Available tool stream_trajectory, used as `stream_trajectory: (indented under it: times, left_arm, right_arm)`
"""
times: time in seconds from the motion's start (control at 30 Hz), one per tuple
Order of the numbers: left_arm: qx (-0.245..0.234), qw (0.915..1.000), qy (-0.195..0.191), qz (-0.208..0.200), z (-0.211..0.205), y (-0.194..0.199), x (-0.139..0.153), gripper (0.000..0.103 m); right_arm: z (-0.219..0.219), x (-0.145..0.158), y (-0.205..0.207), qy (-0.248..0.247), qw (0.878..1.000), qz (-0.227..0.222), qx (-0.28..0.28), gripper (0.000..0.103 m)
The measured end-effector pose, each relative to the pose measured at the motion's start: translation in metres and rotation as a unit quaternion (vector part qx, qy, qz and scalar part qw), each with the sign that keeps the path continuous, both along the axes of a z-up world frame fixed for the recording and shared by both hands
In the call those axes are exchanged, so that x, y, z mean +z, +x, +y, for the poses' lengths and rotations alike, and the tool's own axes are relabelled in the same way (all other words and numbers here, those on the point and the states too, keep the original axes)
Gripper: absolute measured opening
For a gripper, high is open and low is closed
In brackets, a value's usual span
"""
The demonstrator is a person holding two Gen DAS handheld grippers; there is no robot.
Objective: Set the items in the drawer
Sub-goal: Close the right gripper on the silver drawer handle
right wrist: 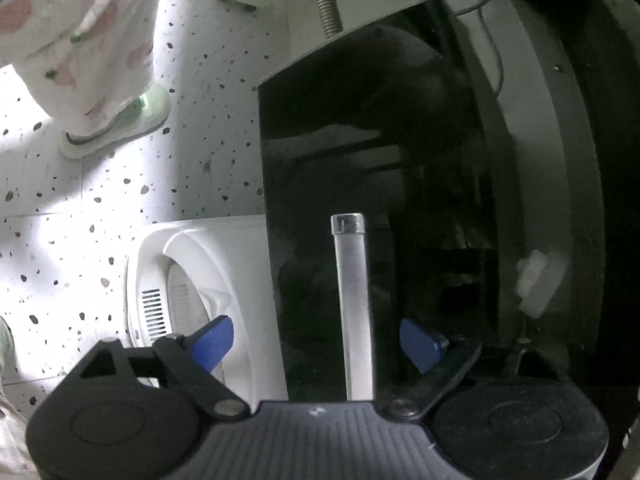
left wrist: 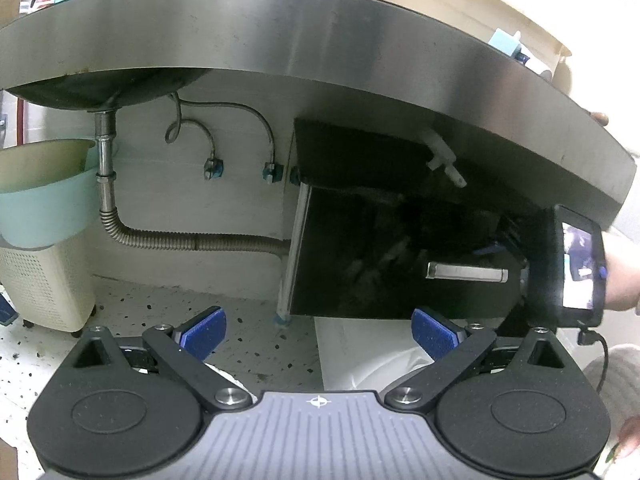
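A glossy black drawer front hangs under the steel counter, with a silver bar handle on it. My left gripper is open and empty, held back from the drawer and low. In the right wrist view the same black drawer front fills the middle, and its handle runs straight up between the blue pads of my right gripper. The right gripper is open around the handle, with a gap on both sides. The right gripper's body and screen show beside the handle.
A sink bowl, drain pipe and corrugated hose occupy the space under the counter at left. A pale green basin sits on a cream basket. A white bin stands below the drawer on the speckled floor. A person's leg and shoe stand nearby.
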State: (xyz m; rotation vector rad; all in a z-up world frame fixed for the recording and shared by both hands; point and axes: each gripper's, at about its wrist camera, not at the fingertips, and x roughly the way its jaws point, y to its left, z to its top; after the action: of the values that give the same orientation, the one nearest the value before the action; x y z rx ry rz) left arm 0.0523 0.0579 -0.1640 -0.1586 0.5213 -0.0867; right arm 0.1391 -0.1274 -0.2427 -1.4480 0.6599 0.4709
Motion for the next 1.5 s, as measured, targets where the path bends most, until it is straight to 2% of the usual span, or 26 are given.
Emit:
stream_trajectory:
  times: [0.2,0.53,0.6,0.73,1.5]
  left_arm:
    - [-0.006,0.9998,0.016,0.003,-0.006,0.001,0.000,0.101]
    - [0.000,0.9997,0.019,0.013,-0.005,0.004,-0.002,0.101]
    - [-0.002,0.9996,0.024,0.013,-0.007,0.004,-0.002,0.101]
    - [-0.007,0.9994,0.033,0.013,-0.010,0.003,-0.003,0.101]
    - [-0.005,0.9993,0.031,0.019,-0.009,0.006,-0.003,0.101]
  right_arm:
    - [0.006,-0.005,0.011,-0.008,1.000,0.006,-0.005,0.089]
    - [0.011,-0.015,0.030,-0.011,0.998,0.055,-0.012,0.089]
    - [0.012,-0.019,0.031,-0.012,0.998,0.060,-0.012,0.095]
    - [0.013,-0.025,0.030,-0.008,0.998,0.058,-0.014,0.100]
    - [0.016,-0.031,0.015,-0.036,0.998,0.051,-0.007,0.101]
